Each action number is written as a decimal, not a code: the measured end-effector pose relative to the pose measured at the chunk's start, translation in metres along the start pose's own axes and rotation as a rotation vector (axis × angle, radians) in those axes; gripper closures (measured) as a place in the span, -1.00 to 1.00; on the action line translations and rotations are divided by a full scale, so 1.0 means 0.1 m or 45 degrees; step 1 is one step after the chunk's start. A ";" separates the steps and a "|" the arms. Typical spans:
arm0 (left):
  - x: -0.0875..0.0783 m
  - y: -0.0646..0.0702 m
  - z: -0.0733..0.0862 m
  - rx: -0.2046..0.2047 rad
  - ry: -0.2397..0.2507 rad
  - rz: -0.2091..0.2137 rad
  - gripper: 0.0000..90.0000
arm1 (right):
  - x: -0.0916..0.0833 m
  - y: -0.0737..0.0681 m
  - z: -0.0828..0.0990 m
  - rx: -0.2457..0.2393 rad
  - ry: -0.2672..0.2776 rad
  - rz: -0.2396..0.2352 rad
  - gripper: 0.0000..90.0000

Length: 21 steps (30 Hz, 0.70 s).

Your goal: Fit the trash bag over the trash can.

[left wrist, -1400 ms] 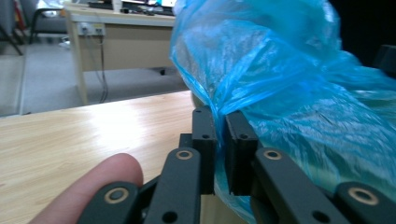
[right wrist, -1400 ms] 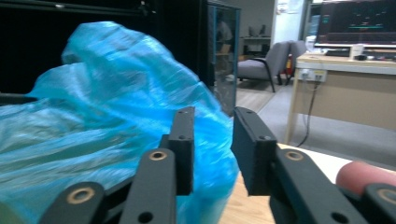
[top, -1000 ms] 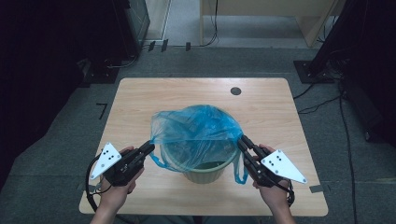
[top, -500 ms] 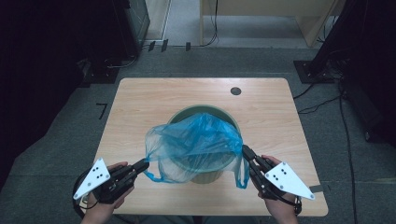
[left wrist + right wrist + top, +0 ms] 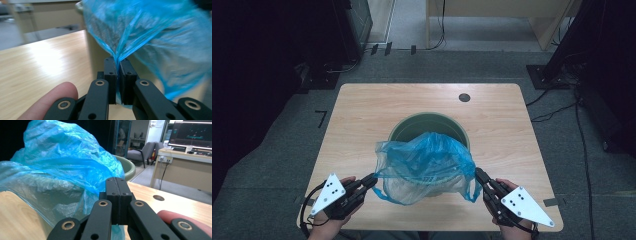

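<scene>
A thin blue plastic bag [image 5: 427, 162] hangs stretched over the near side of a green round bin [image 5: 412, 125] on the wooden table [image 5: 362, 115]. My left gripper [image 5: 373, 179] is shut on the bag's left edge; the film [image 5: 140, 37] runs up from between its closed jaws [image 5: 117, 62]. My right gripper [image 5: 478, 174] is shut on the bag's right edge, and the bag [image 5: 62, 162] bulges to the left of its closed jaws [image 5: 117, 180]. The bin's far rim [image 5: 130, 167] shows behind the bag.
A small round hole [image 5: 464, 97] sits near the table's far right edge. Cables and dark stands [image 5: 557, 75] lie on the floor around the table. A desk with a monitor [image 5: 192, 135] and chairs stands beyond in the right gripper view.
Both grippers have pulled the bag toward the near table edge. The bag has come off the bin's far side, and the bin's far rim and inside are now uncovered.
</scene>
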<state>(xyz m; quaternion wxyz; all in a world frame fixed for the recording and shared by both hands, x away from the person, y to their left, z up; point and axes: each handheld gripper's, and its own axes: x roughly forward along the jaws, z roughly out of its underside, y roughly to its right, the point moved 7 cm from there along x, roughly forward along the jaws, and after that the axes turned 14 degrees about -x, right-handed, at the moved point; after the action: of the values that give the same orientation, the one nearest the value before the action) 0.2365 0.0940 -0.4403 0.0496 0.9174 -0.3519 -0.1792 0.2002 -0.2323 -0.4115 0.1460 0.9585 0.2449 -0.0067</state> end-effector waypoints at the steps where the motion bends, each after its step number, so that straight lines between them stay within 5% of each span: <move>1: 0.05 -0.01 -0.01 0.012 0.016 -0.038 0.90 | 0.03 0.01 0.00 -0.018 0.003 0.010 1.00; 7: 0.21 -0.11 -0.18 -0.046 0.131 -0.185 0.90 | 0.20 0.11 -0.04 -0.026 0.027 0.089 1.00; 16: 0.31 -0.22 -0.47 -0.175 0.239 -0.194 0.80 | 0.46 0.30 -0.14 0.024 0.022 0.150 1.00; 21: 0.45 -0.30 -0.47 -0.264 0.210 -0.188 0.80 | 0.64 0.40 -0.10 0.063 -0.038 0.177 1.00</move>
<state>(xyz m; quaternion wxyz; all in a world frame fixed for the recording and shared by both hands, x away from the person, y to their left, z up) 0.3036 0.0854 -0.4160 0.1597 0.9423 -0.2577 -0.1419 0.2751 -0.2326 -0.3968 0.1258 0.9763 0.1755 -0.0169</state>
